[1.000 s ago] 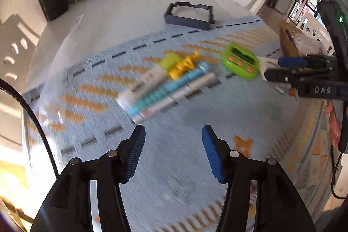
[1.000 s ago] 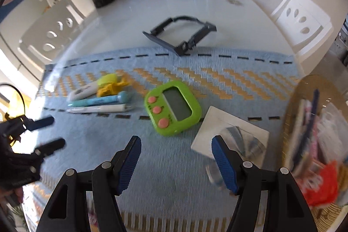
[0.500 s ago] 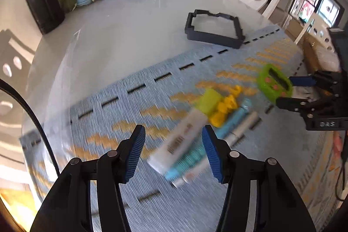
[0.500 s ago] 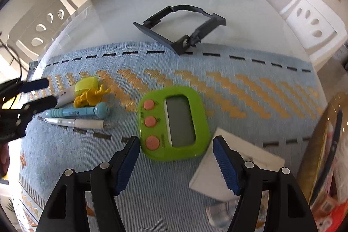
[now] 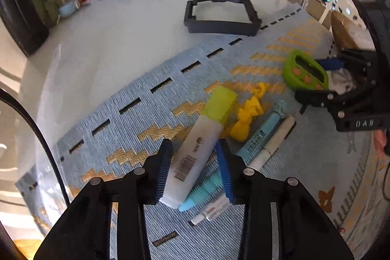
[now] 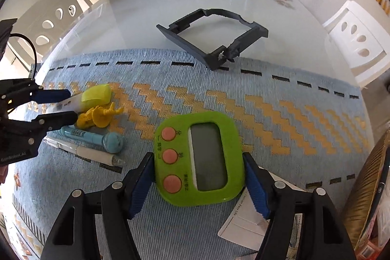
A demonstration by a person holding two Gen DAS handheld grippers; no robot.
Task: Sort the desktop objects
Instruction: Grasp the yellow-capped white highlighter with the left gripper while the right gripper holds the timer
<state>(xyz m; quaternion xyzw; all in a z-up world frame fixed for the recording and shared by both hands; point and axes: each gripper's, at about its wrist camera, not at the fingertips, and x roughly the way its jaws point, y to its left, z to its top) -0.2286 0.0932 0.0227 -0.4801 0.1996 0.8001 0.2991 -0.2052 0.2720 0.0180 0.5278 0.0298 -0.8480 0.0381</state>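
A white highlighter with a yellow-green cap (image 5: 202, 140) lies on the blue woven mat (image 5: 121, 138). My left gripper (image 5: 193, 169) is open with its fingers on either side of the highlighter's barrel. Beside it lie a yellow toy figure (image 5: 246, 118), a light-blue pen (image 5: 258, 135) and a white pen (image 5: 273, 145). A green digital timer (image 6: 198, 157) lies flat on the mat, and my right gripper (image 6: 198, 184) is open with its fingers on either side of the timer. The left gripper also shows in the right wrist view (image 6: 57, 106).
A dark grey square frame tray (image 6: 214, 38) stands on the white table beyond the mat. A white card (image 6: 246, 223) lies under the right gripper. A woven basket (image 6: 368, 187) with stationery stands at the right. Jars, bottles and white chairs (image 6: 358, 43) ring the table.
Both grippers have moved forward and down: the left now straddles the highlighter, the right now straddles the green timer. Nothing has been lifted.
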